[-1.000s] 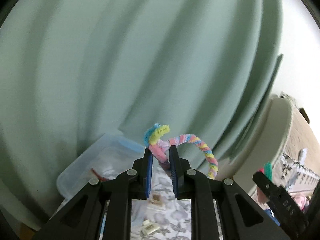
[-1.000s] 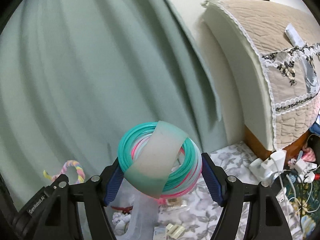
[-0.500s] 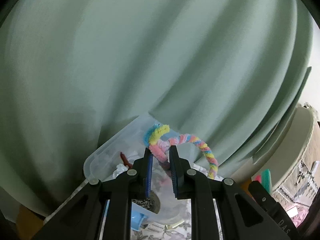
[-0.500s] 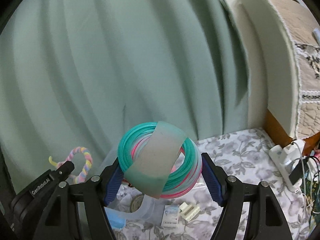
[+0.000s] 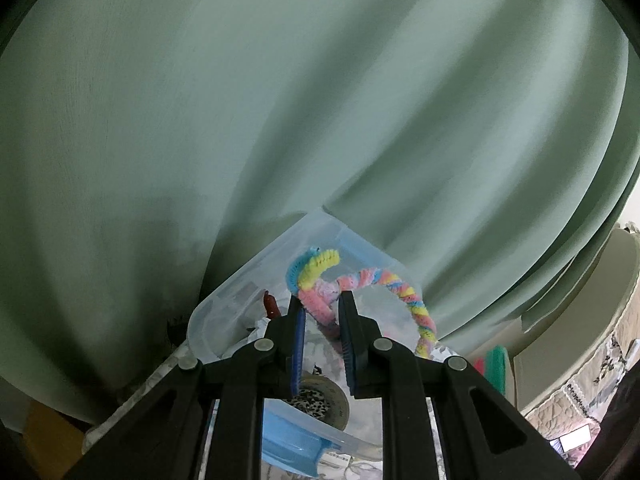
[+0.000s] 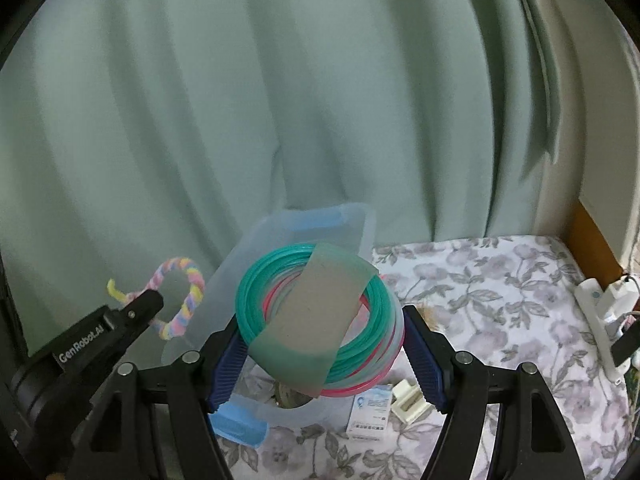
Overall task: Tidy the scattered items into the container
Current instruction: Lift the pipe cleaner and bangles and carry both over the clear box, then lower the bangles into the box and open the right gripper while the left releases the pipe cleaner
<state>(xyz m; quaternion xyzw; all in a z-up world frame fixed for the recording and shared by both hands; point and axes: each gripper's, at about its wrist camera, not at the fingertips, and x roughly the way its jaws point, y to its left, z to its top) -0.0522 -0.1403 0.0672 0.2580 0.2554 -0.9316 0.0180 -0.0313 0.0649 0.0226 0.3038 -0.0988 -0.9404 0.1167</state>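
My left gripper (image 5: 322, 305) is shut on a twisted pastel pipe-cleaner loop (image 5: 404, 296), held in the air over the clear plastic container (image 5: 224, 300). From the right wrist view the same loop (image 6: 188, 292) hangs left of the container (image 6: 340, 220), pinched by the left gripper (image 6: 154, 304). My right gripper (image 6: 322, 336) is shut on a coil of teal and pink cord wrapped in a pale band (image 6: 320, 312), just above the container's near end. The container holds a patterned tape roll (image 5: 324, 400) and a red item (image 5: 270, 304).
The container has blue latches (image 6: 236, 424) and sits on a floral cloth (image 6: 480, 280) against a green curtain (image 6: 280, 100). A small box (image 6: 370, 408) and a white clip (image 6: 410, 396) lie beside it. A power strip (image 6: 600, 320) is at the right.
Both grippers have swung left and dipped toward the container, which now shows larger and nearer in both views. Both grips are unchanged.
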